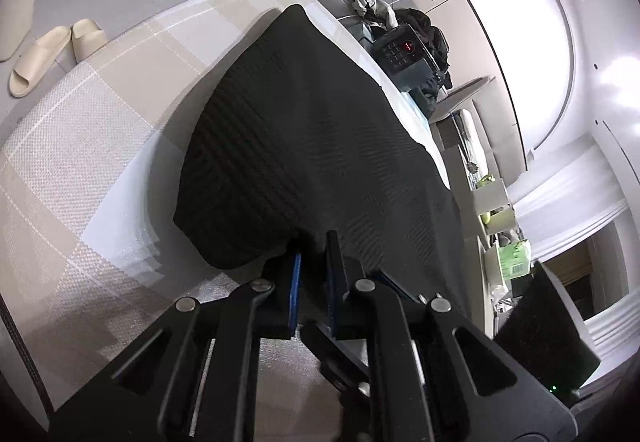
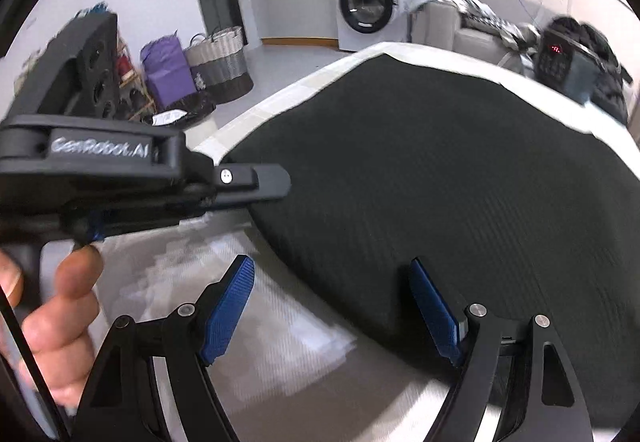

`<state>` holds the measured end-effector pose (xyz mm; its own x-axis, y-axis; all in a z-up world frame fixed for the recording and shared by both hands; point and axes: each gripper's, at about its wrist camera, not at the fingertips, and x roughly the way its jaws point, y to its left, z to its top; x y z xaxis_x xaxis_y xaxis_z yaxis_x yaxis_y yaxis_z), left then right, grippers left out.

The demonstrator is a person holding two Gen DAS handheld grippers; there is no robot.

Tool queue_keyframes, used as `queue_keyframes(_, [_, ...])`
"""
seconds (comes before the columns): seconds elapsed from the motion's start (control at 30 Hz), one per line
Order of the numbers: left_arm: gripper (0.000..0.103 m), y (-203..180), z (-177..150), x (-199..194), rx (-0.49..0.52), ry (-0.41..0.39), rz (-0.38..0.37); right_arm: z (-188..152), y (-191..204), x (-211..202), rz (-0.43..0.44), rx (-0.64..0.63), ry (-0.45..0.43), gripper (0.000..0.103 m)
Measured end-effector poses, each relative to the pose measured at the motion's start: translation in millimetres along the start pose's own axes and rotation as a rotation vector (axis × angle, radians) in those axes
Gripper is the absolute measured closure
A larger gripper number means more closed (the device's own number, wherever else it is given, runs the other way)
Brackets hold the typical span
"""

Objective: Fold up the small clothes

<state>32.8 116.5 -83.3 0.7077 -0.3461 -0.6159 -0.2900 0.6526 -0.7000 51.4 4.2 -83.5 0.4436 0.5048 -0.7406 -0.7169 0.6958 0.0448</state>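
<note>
A black ribbed garment (image 1: 304, 145) lies spread on a beige checked tablecloth (image 1: 100, 145). My left gripper (image 1: 314, 246) is shut on the garment's near edge, with fabric pinched between its blue pads and lifted slightly. In the right wrist view the same garment (image 2: 460, 177) fills the middle. My right gripper (image 2: 332, 274) is open and empty, its blue pads (image 2: 228, 306) spread over the garment's near edge. The left gripper's body (image 2: 132, 165) shows at left, held by a hand.
Beige slippers (image 1: 52, 49) lie on the floor to the left. A dark device with a red display (image 1: 404, 49) and a pile of clothes sit beyond the table's far edge. A washing machine (image 2: 370, 3) and baskets (image 2: 220, 61) stand in the background.
</note>
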Motion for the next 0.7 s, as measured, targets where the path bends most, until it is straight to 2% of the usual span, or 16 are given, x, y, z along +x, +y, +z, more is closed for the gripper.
queue_keyframes(0.1, [0.097,5.7,1.1,1.7,-0.004,0.009,-0.002,7.4,5.2,18.6,-0.051,-0.061,0.046,0.038])
queue_keyframes(0.2, [0.097,7.7,-0.5,0.0,-0.004,0.008,-0.012,15.2,8.2,26.2,-0.062,-0.088,0.045,0.039])
queue_keyframes(0.23, [0.097,7.5,-3.4,-3.2,-0.006,0.004,-0.014,18.9,8.6,27.8,-0.057,-0.093,0.038,0.043])
queue_keyframes(0.3, [0.096,13.0,-2.5,-4.3,-0.029,0.009,-0.017,24.7,8.7,31.7,-0.052,-0.095,0.027,0.056])
queue_keyframes(0.33, [0.096,15.9,-2.3,-5.0,-0.040,0.021,-0.019,26.4,8.7,33.7,-0.057,-0.093,0.023,0.070])
queue_keyframes(0.37, [0.095,19.0,-2.5,-6.5,-0.059,0.024,-0.035,28.4,6.5,34.3,-0.055,-0.074,0.016,0.076])
queue_keyframes(0.47, [0.083,21.1,-4.9,-13.5,-0.057,0.031,-0.060,33.5,-10.3,30.8,0.011,0.041,-0.008,0.083])
queue_keyframes(0.5, [0.075,21.1,-6.4,-16.0,-0.055,0.037,-0.066,37.0,-14.4,30.4,0.029,0.072,-0.014,0.084])
queue_keyframes(0.53, [0.057,22.2,-8.2,-17.7,-0.064,0.043,-0.083,39.0,-21.0,28.0,0.052,0.116,-0.030,0.084])
queue_keyframes(0.6, [0.031,25.9,-11.3,-19.3,-0.099,0.042,-0.123,42.8,-24.8,23.2,0.058,0.149,-0.052,0.086])
queue_keyframes(0.7, [0.030,31.8,-10.3,-16.7,-0.148,0.037,-0.211,49.1,-26.6,15.0,0.065,0.164,-0.086,0.086])
